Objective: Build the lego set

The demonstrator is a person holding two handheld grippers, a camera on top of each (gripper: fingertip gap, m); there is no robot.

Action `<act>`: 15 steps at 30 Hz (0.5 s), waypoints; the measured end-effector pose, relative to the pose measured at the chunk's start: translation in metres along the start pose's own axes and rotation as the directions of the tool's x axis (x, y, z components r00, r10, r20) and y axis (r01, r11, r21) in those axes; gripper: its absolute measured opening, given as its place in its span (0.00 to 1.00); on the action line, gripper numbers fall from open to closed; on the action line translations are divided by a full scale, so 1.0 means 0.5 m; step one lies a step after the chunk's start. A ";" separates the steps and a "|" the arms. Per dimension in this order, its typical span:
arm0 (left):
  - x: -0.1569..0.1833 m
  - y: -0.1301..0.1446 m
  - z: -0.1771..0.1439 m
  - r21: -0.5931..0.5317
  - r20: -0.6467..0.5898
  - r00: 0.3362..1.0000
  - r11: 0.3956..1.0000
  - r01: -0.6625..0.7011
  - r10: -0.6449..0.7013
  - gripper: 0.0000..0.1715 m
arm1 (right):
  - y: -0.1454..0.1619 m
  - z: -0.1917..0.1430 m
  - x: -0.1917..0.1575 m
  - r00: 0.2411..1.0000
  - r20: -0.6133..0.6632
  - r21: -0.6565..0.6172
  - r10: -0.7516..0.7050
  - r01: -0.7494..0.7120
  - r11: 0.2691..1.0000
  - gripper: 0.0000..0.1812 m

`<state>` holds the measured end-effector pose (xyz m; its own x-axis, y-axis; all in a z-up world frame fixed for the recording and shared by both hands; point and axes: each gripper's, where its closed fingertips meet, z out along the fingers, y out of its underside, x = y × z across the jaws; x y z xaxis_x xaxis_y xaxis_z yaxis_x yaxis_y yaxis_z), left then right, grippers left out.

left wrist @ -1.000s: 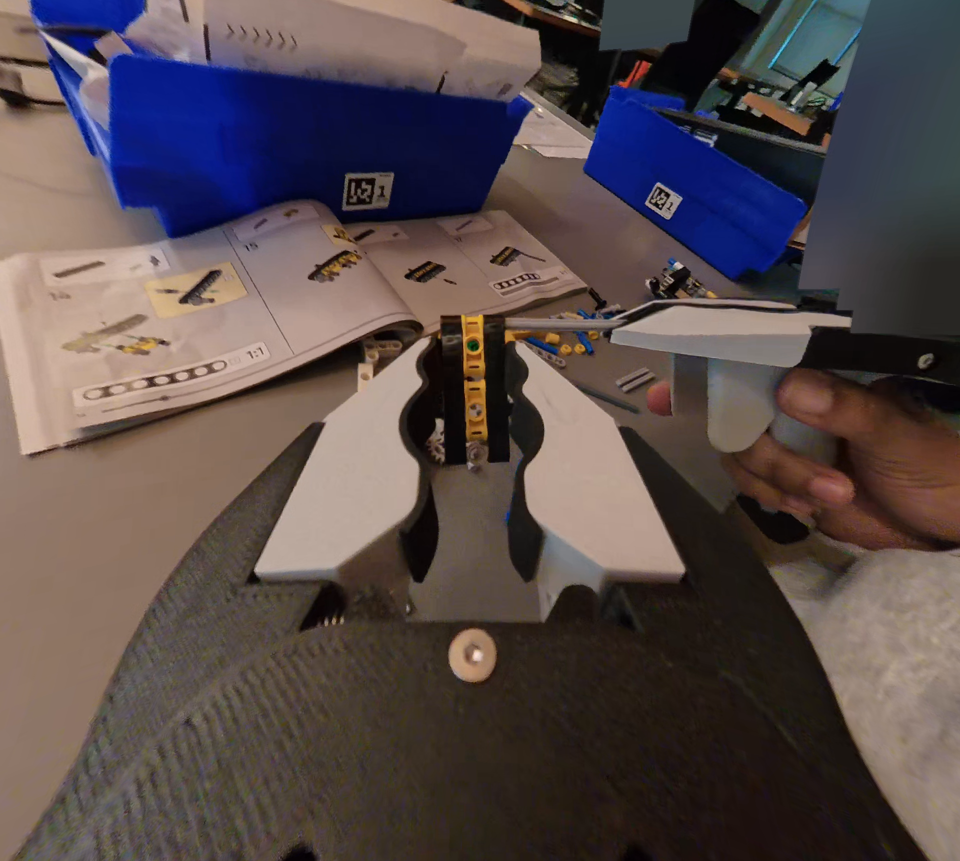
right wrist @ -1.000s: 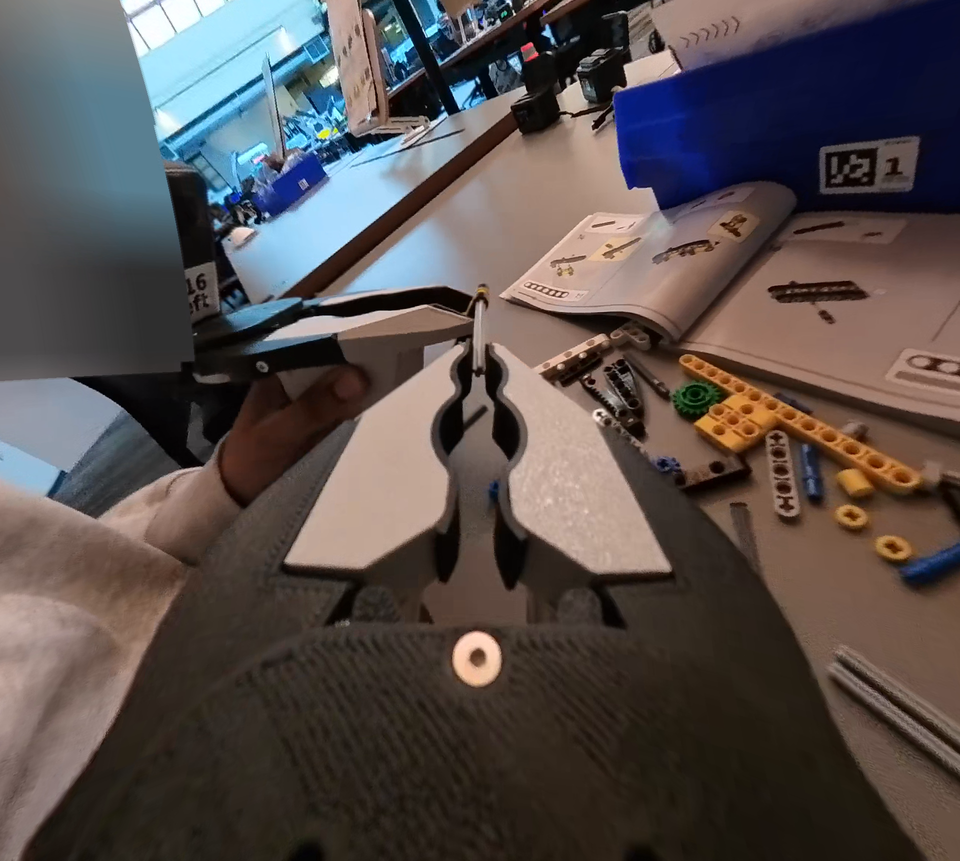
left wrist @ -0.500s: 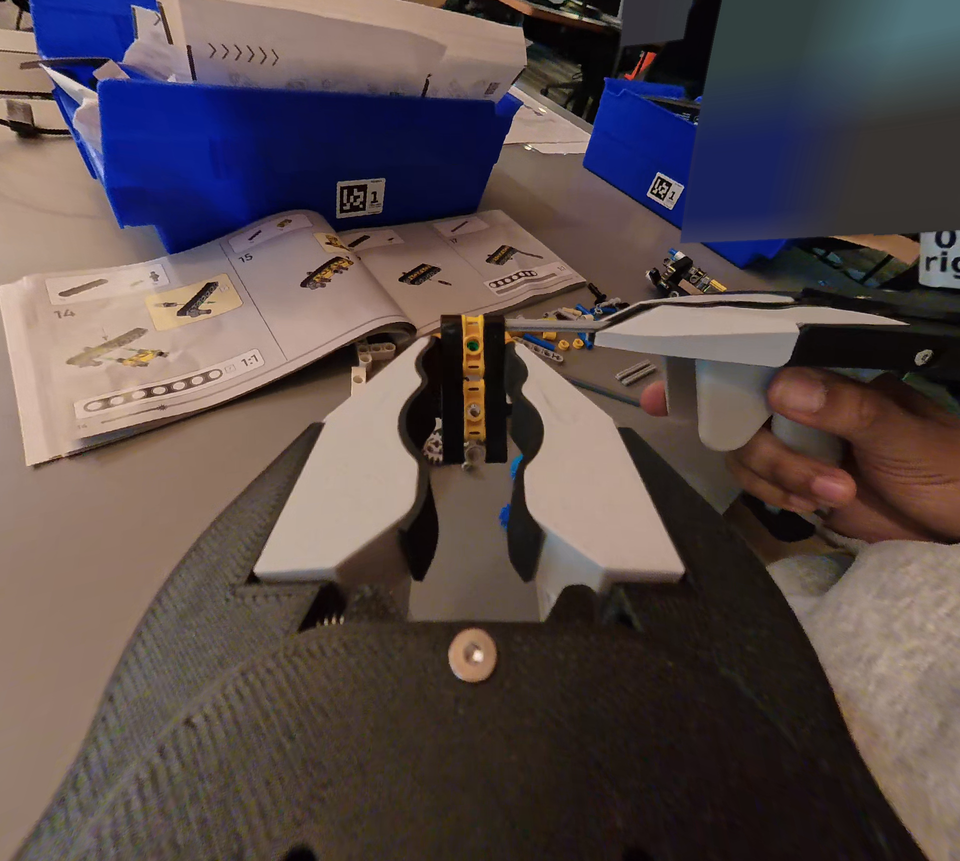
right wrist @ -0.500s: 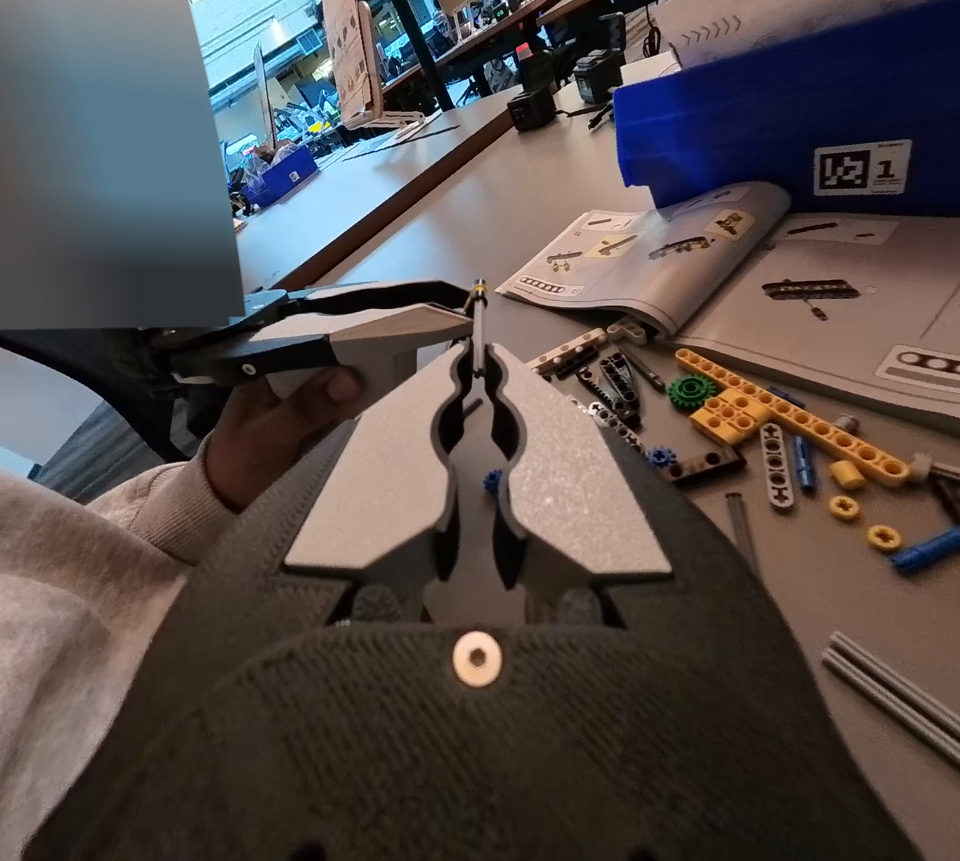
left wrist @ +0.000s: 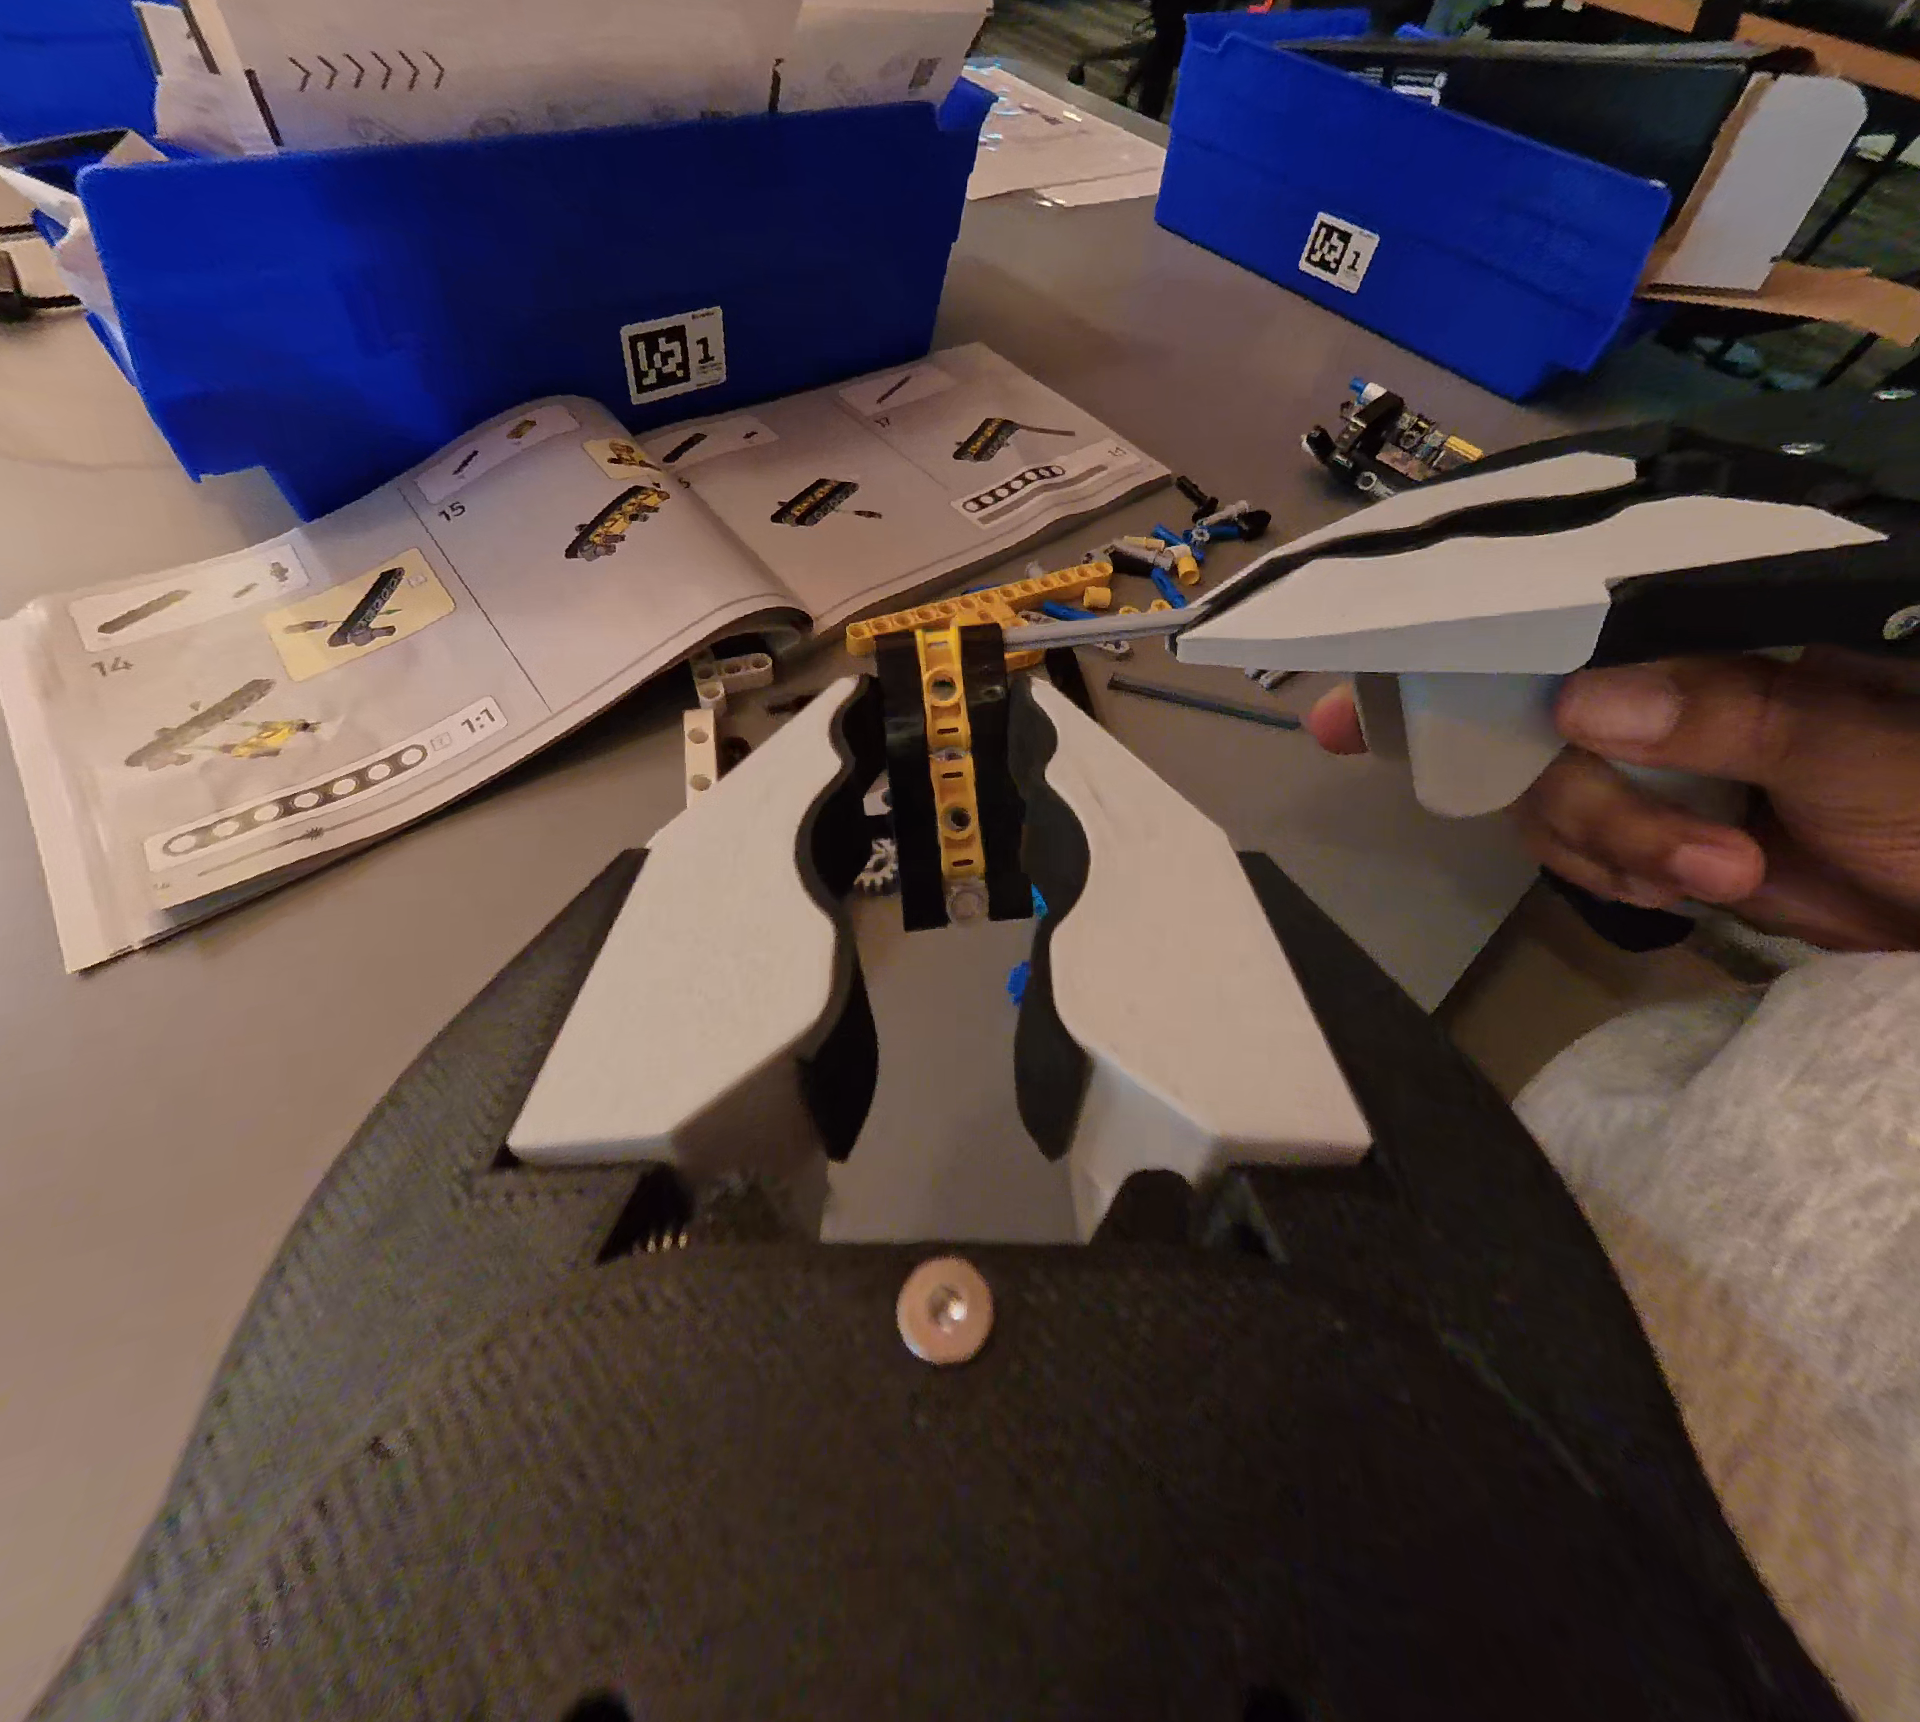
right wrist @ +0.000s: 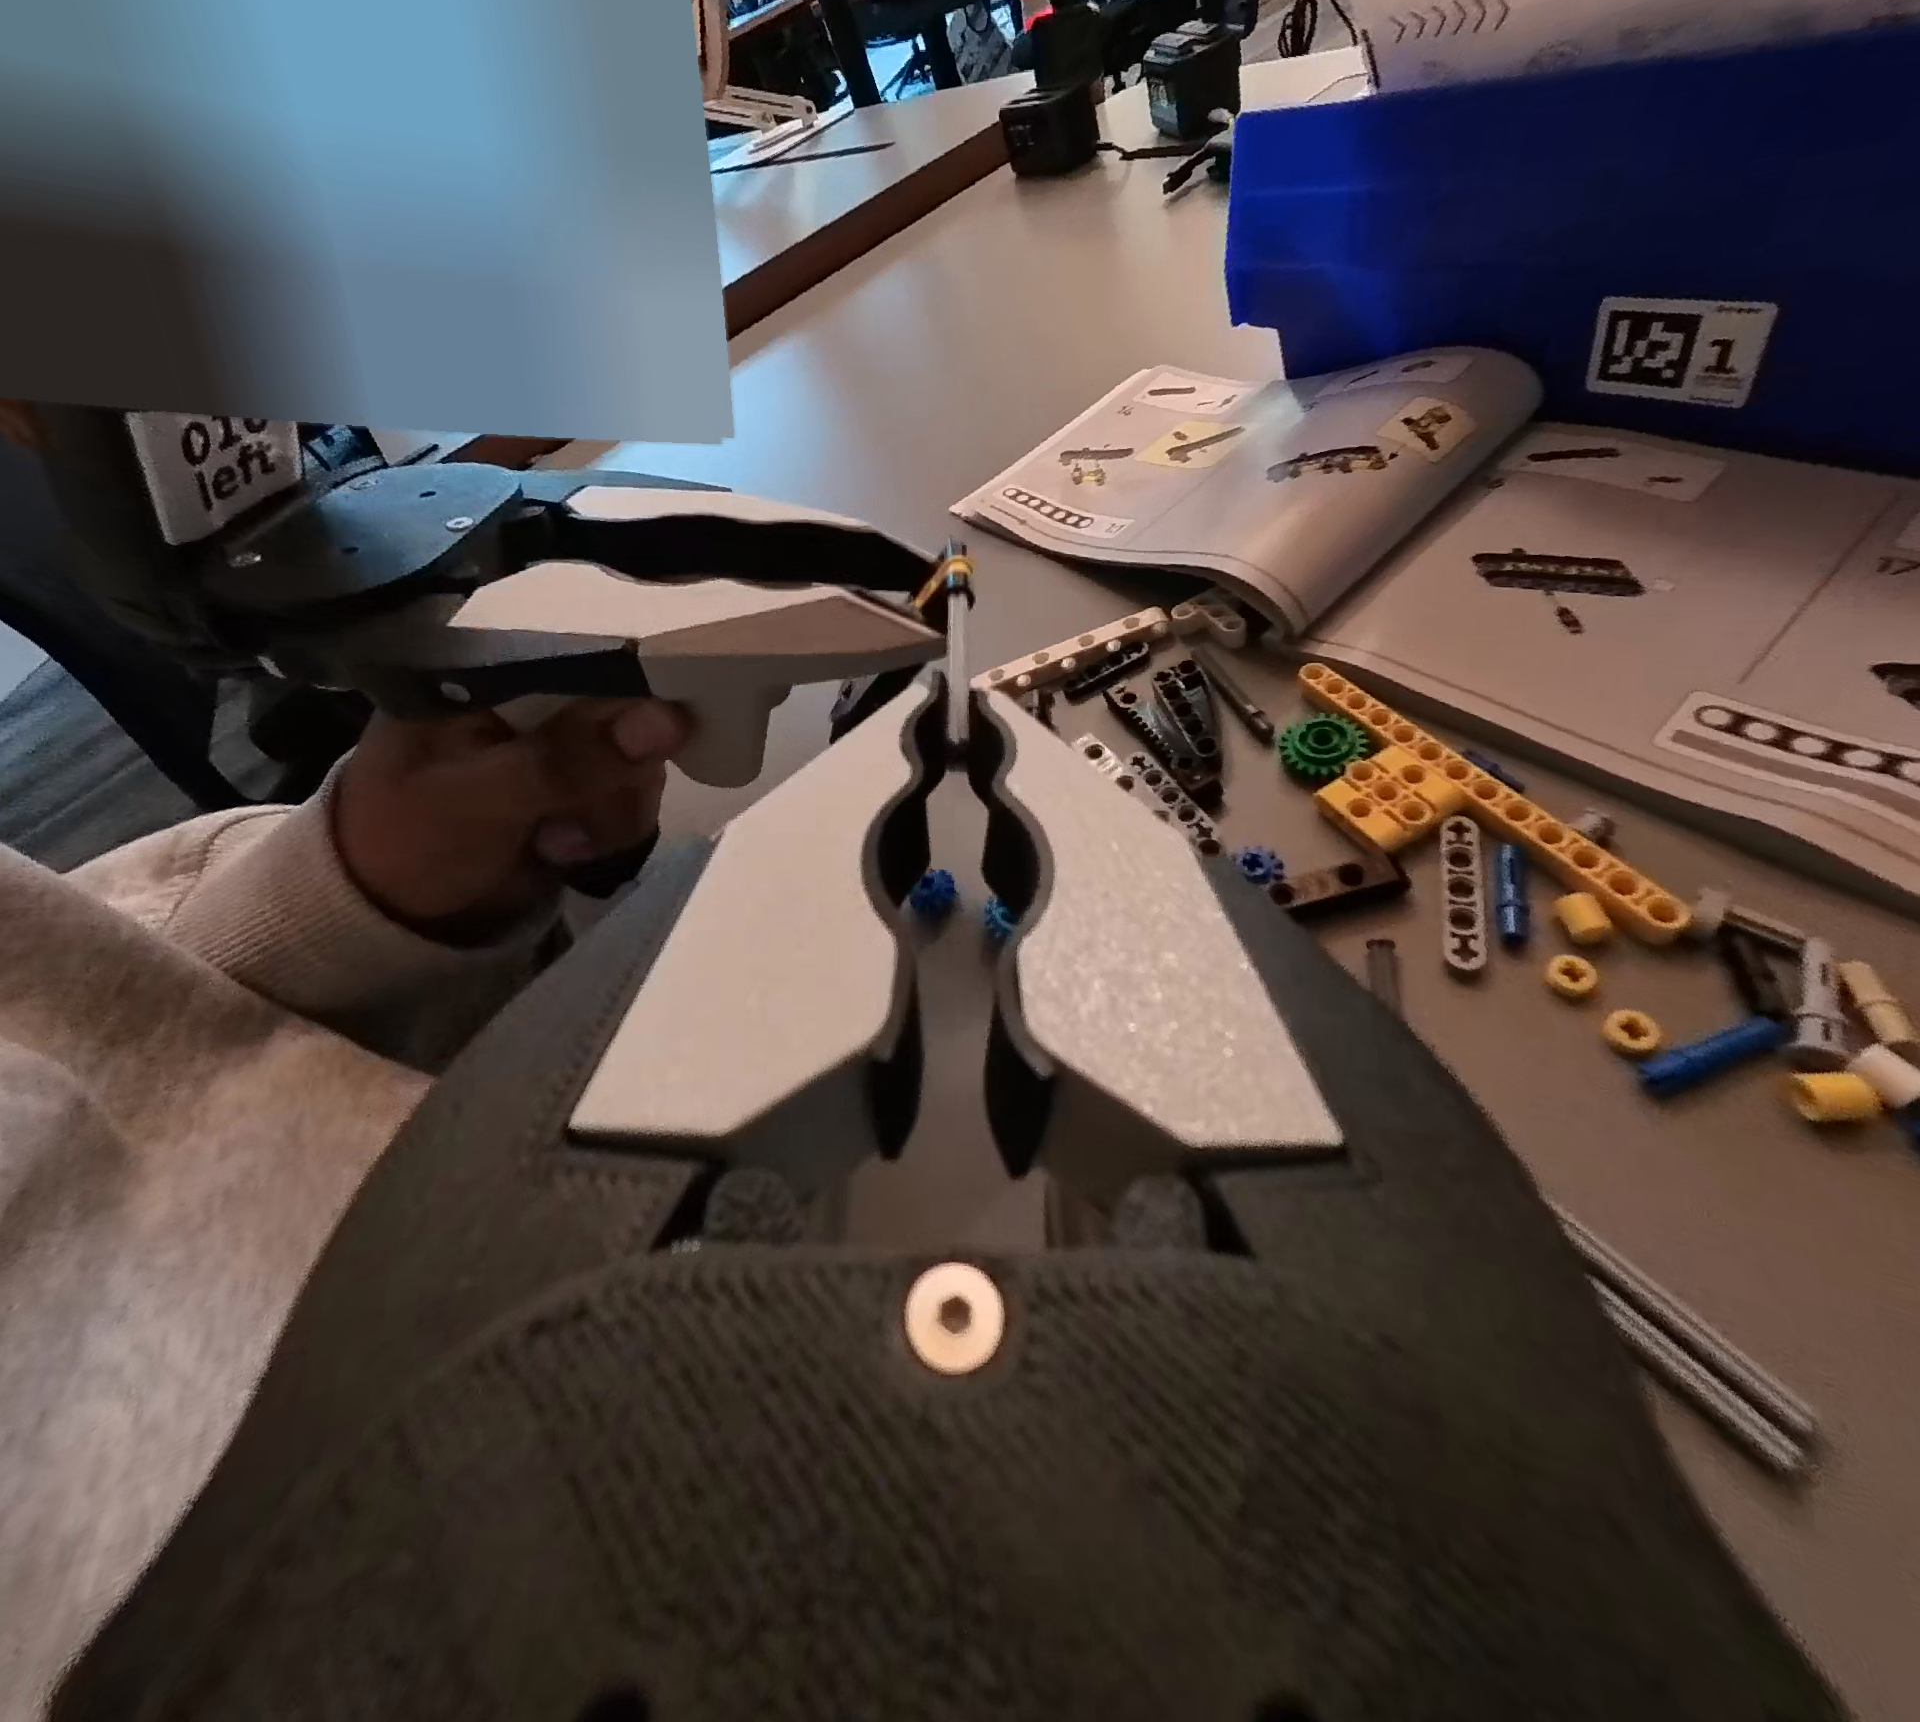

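Observation:
My left gripper [left wrist: 945, 706] is shut on a black-and-yellow beam assembly [left wrist: 951, 799], held upright above the table. My right gripper [right wrist: 956, 701] is shut on a thin grey axle [right wrist: 956, 644]. In the left wrist view the right gripper [left wrist: 1190, 633] comes in from the right and the axle [left wrist: 1091, 628] meets the top right side of the assembly. In the right wrist view the left gripper [right wrist: 920, 618] comes in from the left, and the axle's tip sits at its fingertips.
An open instruction booklet [left wrist: 623, 550] lies before a blue bin [left wrist: 520, 270]; a second blue bin [left wrist: 1403, 218] stands far right. Loose parts lie on the table: a yellow T-shaped beam [right wrist: 1455, 789], a green gear [right wrist: 1320, 742], blue pins [right wrist: 1704, 1054] and grey rods [right wrist: 1683, 1392]. Less than 4 cm separates the two grippers' tips.
Both grippers have stayed joined, axle against assembly, and shifted slightly together. The left view now looks further down, so the yellow beam on the table shows behind the assembly.

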<state>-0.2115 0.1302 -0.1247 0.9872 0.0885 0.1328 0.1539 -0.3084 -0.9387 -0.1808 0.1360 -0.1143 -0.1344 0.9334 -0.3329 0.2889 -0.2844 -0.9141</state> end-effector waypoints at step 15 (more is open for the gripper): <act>0.033 -0.005 0.008 0.007 -0.076 0.997 1.000 -0.005 0.005 0.14 | -0.006 0.013 0.006 1.000 0.001 0.027 -0.009 0.009 1.000 0.04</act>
<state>-0.1956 0.1362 -0.1216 0.9883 0.0149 0.1517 0.1491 -0.3019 -0.9416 -0.1880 0.1382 -0.1141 -0.1375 0.9357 -0.3250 0.2618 -0.2821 -0.9230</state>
